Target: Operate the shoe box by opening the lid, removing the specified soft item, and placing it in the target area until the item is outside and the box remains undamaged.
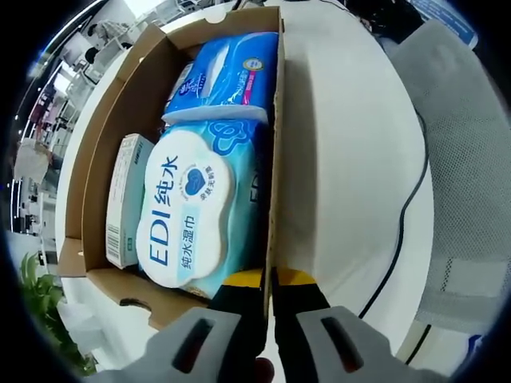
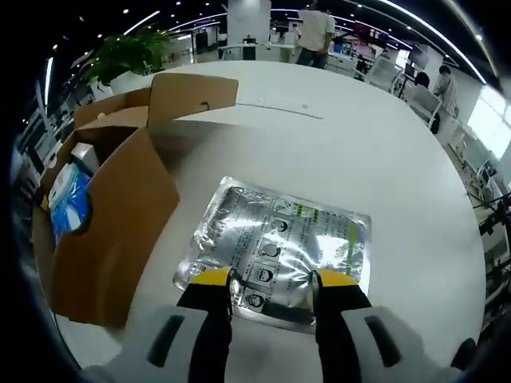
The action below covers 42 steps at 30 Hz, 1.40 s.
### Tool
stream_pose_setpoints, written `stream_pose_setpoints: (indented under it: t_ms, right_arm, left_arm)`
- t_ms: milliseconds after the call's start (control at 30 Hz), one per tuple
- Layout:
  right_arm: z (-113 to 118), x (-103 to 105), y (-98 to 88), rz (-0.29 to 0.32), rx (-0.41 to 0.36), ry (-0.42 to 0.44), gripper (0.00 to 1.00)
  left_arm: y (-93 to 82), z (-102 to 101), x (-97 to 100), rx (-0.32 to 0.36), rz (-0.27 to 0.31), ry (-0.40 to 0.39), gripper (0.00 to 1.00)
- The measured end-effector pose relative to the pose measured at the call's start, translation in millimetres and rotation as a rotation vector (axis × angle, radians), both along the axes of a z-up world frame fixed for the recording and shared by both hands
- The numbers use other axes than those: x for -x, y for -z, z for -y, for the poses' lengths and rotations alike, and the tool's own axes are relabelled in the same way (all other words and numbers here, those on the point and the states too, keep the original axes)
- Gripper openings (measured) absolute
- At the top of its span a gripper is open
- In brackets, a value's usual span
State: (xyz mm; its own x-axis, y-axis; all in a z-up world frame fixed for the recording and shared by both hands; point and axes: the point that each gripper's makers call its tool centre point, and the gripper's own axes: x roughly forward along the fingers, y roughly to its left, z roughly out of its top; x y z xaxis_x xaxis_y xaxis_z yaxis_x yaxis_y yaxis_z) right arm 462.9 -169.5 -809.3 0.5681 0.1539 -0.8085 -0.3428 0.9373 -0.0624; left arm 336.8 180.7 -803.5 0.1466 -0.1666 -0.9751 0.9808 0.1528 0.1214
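Observation:
The open cardboard shoe box [image 1: 96, 171] lies on a white round table [image 1: 343, 159]. Inside it are a white-lidded wet wipes pack [image 1: 188, 211], a blue tissue pack [image 1: 227, 76] and a small white carton [image 1: 124, 199]. My left gripper [image 1: 269, 279] is shut on the box's right wall, its yellow tips pinched on the cardboard edge. In the right gripper view a flat silver foil pouch [image 2: 279, 235] lies on the table outside the box [image 2: 112, 215]. My right gripper [image 2: 271, 281] is open over the pouch's near edge, holding nothing.
A black cable [image 1: 399, 223] runs over the table by a grey mesh chair [image 1: 471, 159]. The box's lid flap [image 2: 192, 96] stands up at the far side. A potted plant [image 2: 128, 52] and people [image 2: 315, 32] are beyond the table.

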Motion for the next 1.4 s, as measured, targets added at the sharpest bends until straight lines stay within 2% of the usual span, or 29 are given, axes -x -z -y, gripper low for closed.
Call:
stream_pose_setpoints:
  t_ms: [267,367,700,767,800,867,967,1000,1033,1067,1133,1200,1233,1267,1300,1400]
  right_arm:
    - [1,-8,0.6,-0.023,0.01,-0.01,0.37]
    - [1,-11,0.1,-0.028,0.012,0.015,0.37]
    - [1,-11,-1.0,-0.038,0.005,0.008,0.37]
    - [-2,-14,-3.7,-0.023,-0.068,0.041,0.4]
    - [-1,-15,-5.8,-0.01,-0.079,0.057,0.43]
    - [5,-14,-9.7,0.002,-0.068,0.063,0.47]
    - [2,-15,-20.3,0.032,-0.084,0.039,0.47]
    - [-2,-16,-24.4,0.042,-0.116,0.038,0.46]
    - [-13,-15,-30.1,0.03,-0.213,0.053,0.44]
    - [-16,-13,-32.6,0.007,-0.249,0.06,0.44]
    - [-18,-14,-39.7,0.025,-0.283,0.068,0.52]
    - [-19,-11,-43.6,0.017,-0.287,0.053,0.68]
    - [-19,-9,-47.5,0.029,-0.283,0.038,0.7]
    - [-19,-8,-53.2,0.049,-0.264,0.006,0.7]
    - [-19,-7,-54.1,0.05,-0.261,0.001,0.7]
    - [-24,4,-67.3,0.065,-0.235,-0.09,0.7]
  left_arm:
    - [-0.6,0,-1.3,-0.001,-0.005,-0.005,0.01]
    - [-0.9,0,-0.9,-0.001,-0.006,-0.008,0.01]
    - [0.1,1,0.0,-0.001,-0.007,-0.012,0.01]
    - [0.3,1,0.3,-0.001,-0.007,-0.011,0.01]
    - [0.6,1,0.5,-0.001,-0.007,-0.01,0.01]
    - [0.5,1,0.7,-0.003,-0.01,-0.007,0.01]
    - [-0.4,2,0.5,-0.004,-0.013,-0.007,0.01]
    - [-0.6,2,0.6,-0.004,-0.013,-0.007,0.01]
    - [-0.5,2,0.7,-0.004,-0.013,-0.005,0.01]
    - [-0.3,1,0.7,-0.005,-0.013,-0.001,0.01]
    - [-0.4,1,1.4,-0.002,-0.012,0.007,0.01]
    - [-0.8,2,1.9,0.001,-0.013,0.014,0.01]
    - [-0.8,2,1.9,0.001,-0.014,0.013,0.01]
    - [-0.9,2,1.5,0.001,-0.013,0.012,0.01]
    - [-0.9,2,1.5,0.0,-0.012,0.013,0.01]
    - [-1.5,2,0.9,0.002,-0.008,0.02,0.01]
